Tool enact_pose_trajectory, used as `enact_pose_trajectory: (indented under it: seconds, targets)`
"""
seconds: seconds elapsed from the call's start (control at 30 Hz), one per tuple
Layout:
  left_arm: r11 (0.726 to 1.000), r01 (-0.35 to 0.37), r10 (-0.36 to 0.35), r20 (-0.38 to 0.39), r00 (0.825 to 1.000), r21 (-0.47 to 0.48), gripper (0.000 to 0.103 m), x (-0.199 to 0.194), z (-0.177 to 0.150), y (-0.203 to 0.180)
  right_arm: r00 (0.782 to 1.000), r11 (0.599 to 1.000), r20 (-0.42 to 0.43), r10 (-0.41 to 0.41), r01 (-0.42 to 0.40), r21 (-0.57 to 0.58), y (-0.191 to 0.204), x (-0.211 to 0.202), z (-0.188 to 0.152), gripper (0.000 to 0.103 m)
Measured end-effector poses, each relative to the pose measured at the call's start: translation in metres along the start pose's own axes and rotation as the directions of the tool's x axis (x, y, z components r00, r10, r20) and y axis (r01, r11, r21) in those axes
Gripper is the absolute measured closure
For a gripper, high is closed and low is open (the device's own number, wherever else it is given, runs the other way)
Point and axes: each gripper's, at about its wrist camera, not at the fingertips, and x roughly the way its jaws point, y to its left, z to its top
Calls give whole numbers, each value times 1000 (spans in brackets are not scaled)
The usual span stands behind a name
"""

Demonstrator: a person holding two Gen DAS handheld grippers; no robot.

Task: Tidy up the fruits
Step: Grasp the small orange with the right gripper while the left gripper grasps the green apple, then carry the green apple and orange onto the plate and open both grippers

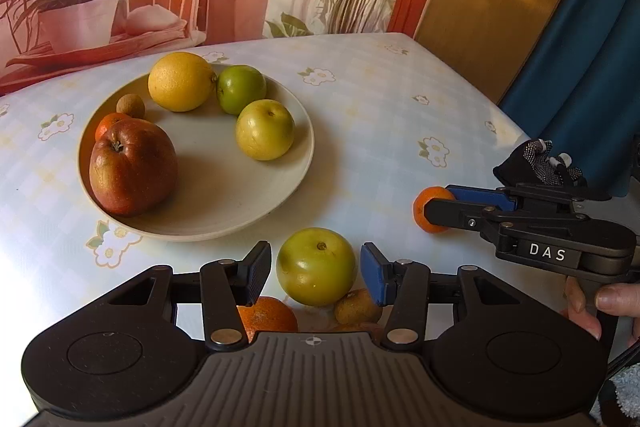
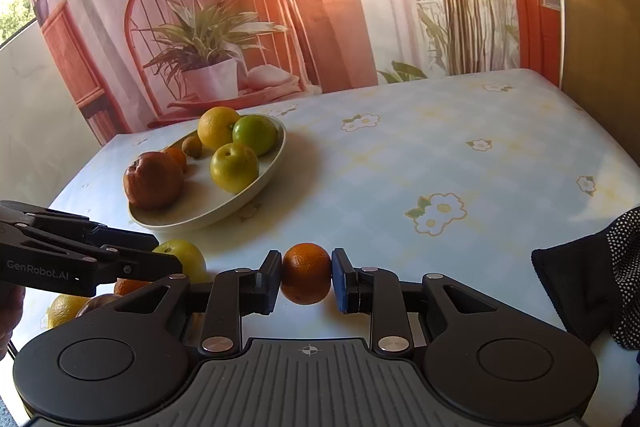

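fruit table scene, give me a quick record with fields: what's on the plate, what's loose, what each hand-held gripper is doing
plate: round cream plate holding a red apple, large yellow citrus, two green round fruits, a small orange, a small brown fruit
loose on table: yellow-green round apple, a few orange and yellowish fruits beside it
left hand-held gripper: open, jaws either side of the yellow-green round apple, pads not pressing
right hand-held gripper: shut on a small orange mandarin
surface: floral-print tablecloth
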Motion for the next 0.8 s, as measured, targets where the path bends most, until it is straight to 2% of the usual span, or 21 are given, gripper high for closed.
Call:
enact_pose_trajectory:
  seconds: [0.2,0.37,0.6,0.8]
  targets:
    - [1000,0,1,-48,999,8,52,12,1,-1,1000,1000,-1,3,-3,3,-1,0,0,78]
    - [1000,3,-3,-43,999,0,53,11,2,1,1000,1000,0,7,-7,-1,2,0,1,79]
    - [999,23,-20,59,998,-42,53,-20,17,16,1000,999,6,17,-17,-36,9,2,12,79]
    - [997,-22,32,136,990,-76,53,-45,46,46,999,995,11,33,-32,-98,22,11,35,79]
